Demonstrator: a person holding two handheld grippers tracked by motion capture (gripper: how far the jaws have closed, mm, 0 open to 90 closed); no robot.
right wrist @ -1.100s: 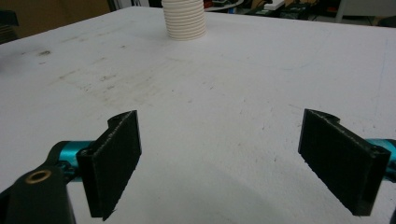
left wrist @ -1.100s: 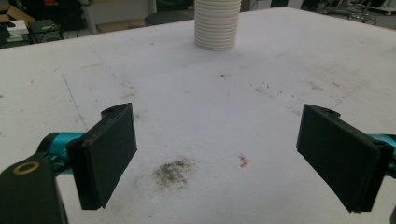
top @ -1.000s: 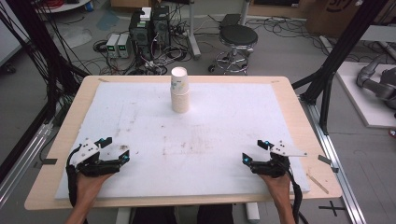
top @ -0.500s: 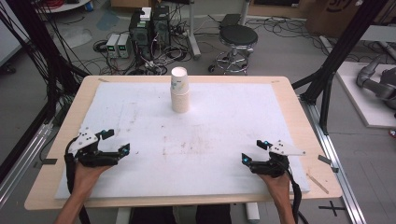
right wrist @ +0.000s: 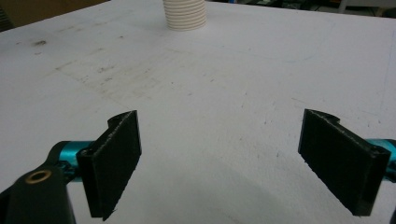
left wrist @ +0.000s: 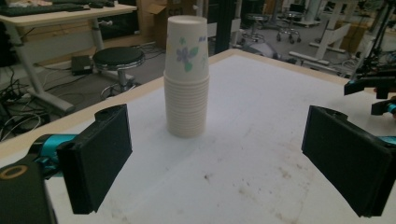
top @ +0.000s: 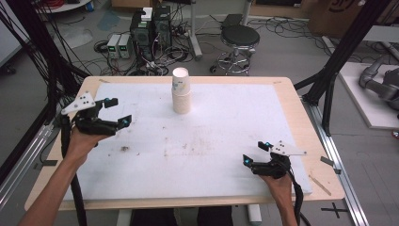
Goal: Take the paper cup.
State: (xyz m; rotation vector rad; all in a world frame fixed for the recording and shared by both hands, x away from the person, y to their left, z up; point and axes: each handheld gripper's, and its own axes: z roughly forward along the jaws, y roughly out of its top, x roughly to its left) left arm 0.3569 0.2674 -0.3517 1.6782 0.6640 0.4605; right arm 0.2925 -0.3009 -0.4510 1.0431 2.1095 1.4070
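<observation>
A stack of upside-down paper cups stands on the white board near the table's far edge; the top cup carries a purple flower print. My left gripper hovers above the left side of the board, open, jaws wide apart and empty, aimed at the stack. In the left gripper view the cups stand between and beyond the two jaws. My right gripper rests low at the board's near right, open and empty. The base of the stack shows far ahead of it.
The white board covers most of the wooden table and has faint brown stains in the middle. Behind the table stand a black stool and computer boxes with cables. Black frame posts flank both sides.
My left gripper has lifted off the near left of the board and moved forward, toward the cup stack. The right gripper has stayed in place.
</observation>
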